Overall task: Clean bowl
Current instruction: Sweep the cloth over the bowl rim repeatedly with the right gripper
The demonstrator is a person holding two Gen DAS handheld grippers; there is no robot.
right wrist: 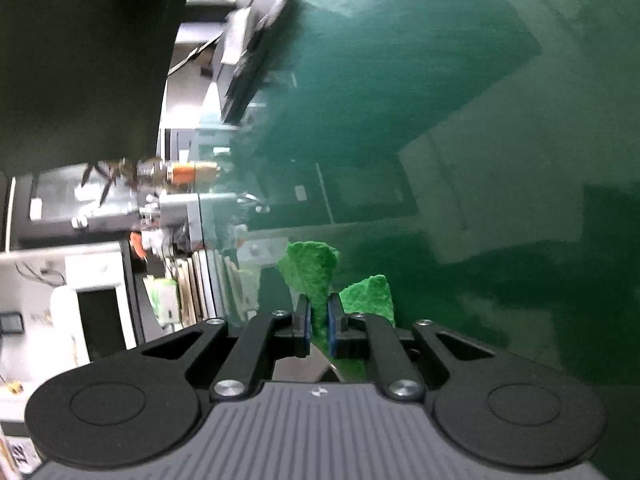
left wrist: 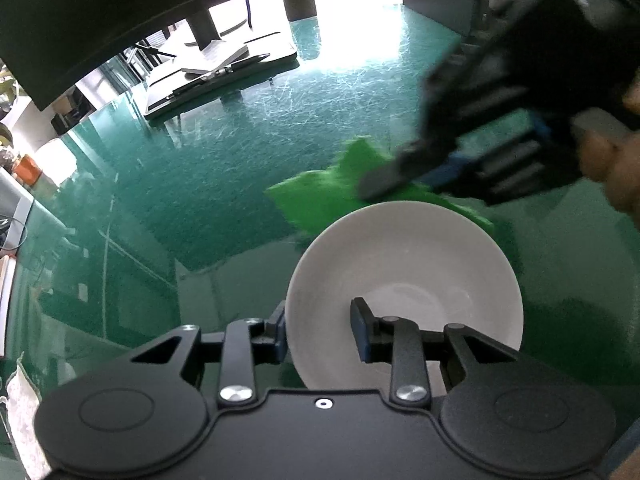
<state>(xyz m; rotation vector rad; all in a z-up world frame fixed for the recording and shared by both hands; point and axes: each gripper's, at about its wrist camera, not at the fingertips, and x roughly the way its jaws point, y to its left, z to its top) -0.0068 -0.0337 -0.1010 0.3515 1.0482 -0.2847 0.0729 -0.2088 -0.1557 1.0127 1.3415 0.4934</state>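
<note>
Green tabletop [left wrist: 208,168]: glossy, scratched | White bowl [left wrist: 404,272]: upright on tabletop, near rim between left gripper [left wrist: 320,330] fingers, one inside, one outside, clamped on wall | Green cloth [right wrist: 316,276]: pinched in right gripper [right wrist: 318,322], jaws nearly closed, just beyond bowl's far rim
</note>
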